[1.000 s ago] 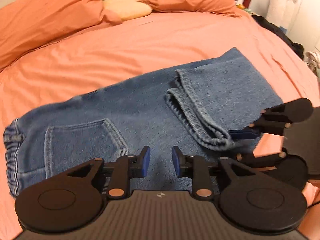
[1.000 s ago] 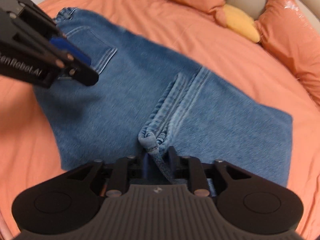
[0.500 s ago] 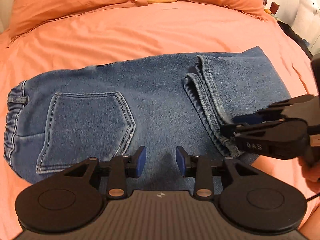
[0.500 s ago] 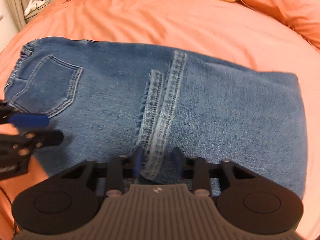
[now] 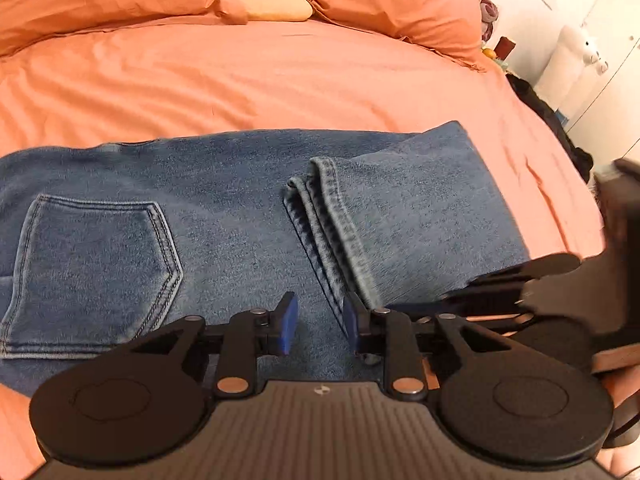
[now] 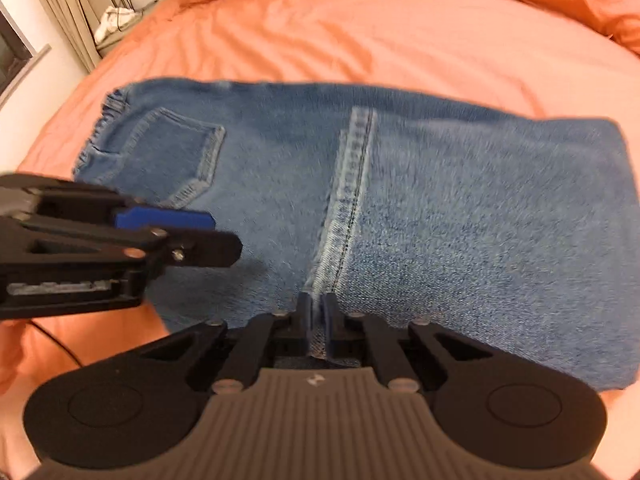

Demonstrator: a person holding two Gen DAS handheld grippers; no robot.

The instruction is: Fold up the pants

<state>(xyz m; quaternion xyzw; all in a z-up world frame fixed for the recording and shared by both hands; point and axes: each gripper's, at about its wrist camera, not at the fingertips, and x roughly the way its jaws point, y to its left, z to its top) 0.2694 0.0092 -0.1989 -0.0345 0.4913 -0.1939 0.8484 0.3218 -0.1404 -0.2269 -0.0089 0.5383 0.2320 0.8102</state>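
On orange bed (image 5: 280, 80), pants (image 5: 224, 216) lie folded once, leg hems (image 6: 348, 200) across mid-thigh, pocket at 9 o'clock. Right gripper (image 6: 317, 320) has just closed, now pinching near hem end; a second ago hem sat loose between wider jaws. Left gripper (image 5: 318, 322) narrowed slightly, fingers still spread, nothing pinched, hovering over denim beside hem.

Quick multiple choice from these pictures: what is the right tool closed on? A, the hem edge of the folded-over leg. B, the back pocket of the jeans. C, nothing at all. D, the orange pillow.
A: in the right wrist view the right tool has just closed, and its pads pinch the stitched hem edge of the leg folded over the jeans, far from the back pocket.
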